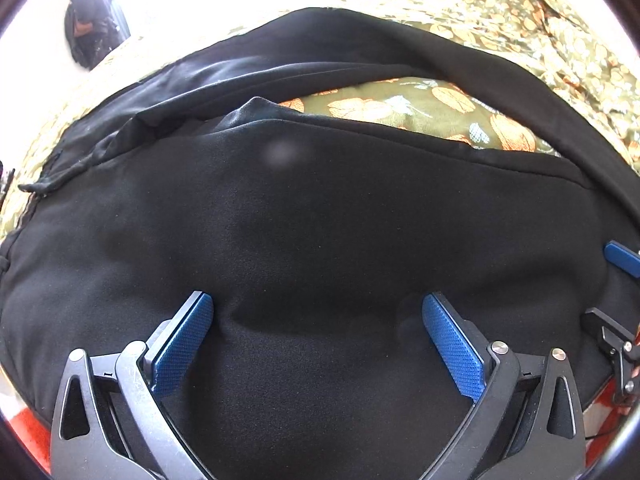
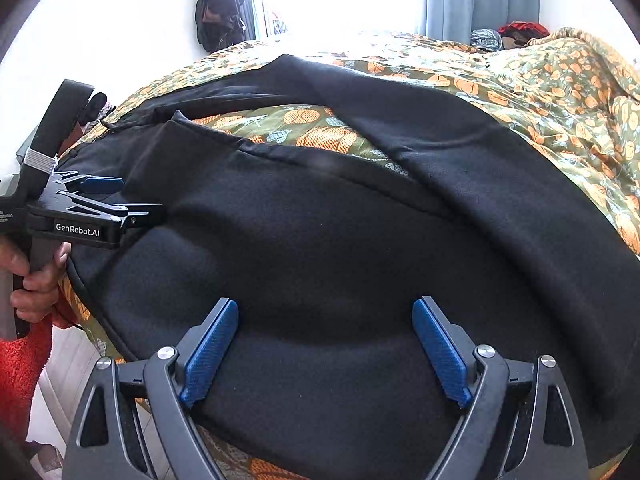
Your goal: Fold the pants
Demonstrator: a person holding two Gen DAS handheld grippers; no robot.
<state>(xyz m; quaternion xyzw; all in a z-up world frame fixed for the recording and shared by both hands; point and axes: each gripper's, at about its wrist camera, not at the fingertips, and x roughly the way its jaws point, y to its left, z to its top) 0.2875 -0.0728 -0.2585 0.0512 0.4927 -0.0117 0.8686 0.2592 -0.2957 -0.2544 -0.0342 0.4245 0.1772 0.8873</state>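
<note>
Left-wrist view: your left gripper (image 1: 318, 314) hovers with jaws apart over the black pants (image 1: 320, 220), nothing pinched between the pads. The pants lie spread on the floral bedspread (image 1: 560, 40), legs running away and to the right, a wedge of bedspread showing between them. Right-wrist view: your right gripper (image 2: 325, 322) also stands wide open above the near leg, cloth directly below and ahead of both. The left gripper sits nearer the waist end at left. Your next fold likely turns on the near leg's long edge.
</note>
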